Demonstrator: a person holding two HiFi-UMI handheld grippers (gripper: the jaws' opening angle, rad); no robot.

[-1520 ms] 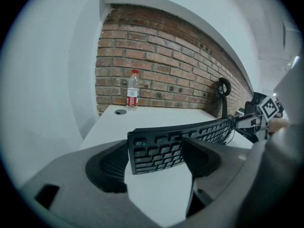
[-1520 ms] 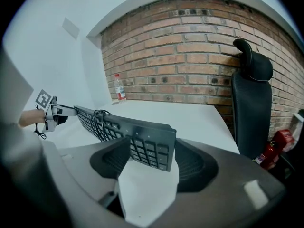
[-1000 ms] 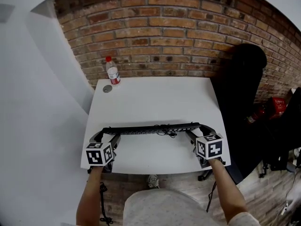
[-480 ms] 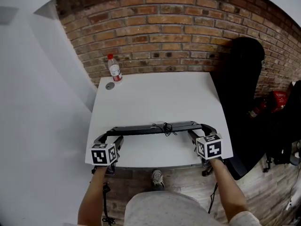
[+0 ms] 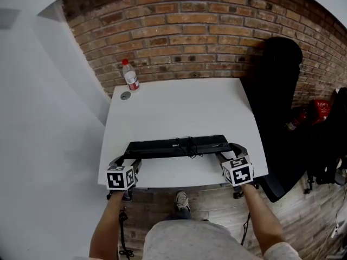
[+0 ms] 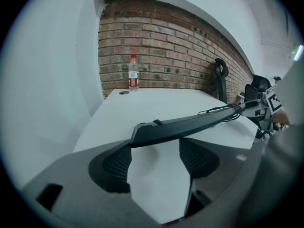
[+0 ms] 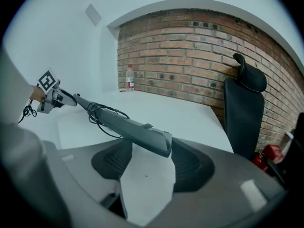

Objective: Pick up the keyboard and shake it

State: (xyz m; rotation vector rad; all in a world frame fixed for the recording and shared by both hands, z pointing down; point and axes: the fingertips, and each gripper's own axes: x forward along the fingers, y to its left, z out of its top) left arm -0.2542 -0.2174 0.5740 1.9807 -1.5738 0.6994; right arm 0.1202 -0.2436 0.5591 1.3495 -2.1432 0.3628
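Keys of the keyboard (image 5: 176, 147) face out of sight; print on the bottle (image 5: 130, 79) and the round thing (image 5: 126, 96) beside it are too small to make out

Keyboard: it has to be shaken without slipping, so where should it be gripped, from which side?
Grip the keyboard at both short ends, coming from the near edge of the table. It is long and thin, so end grips should stop it twisting, and they clear the cable bundled at its middle.
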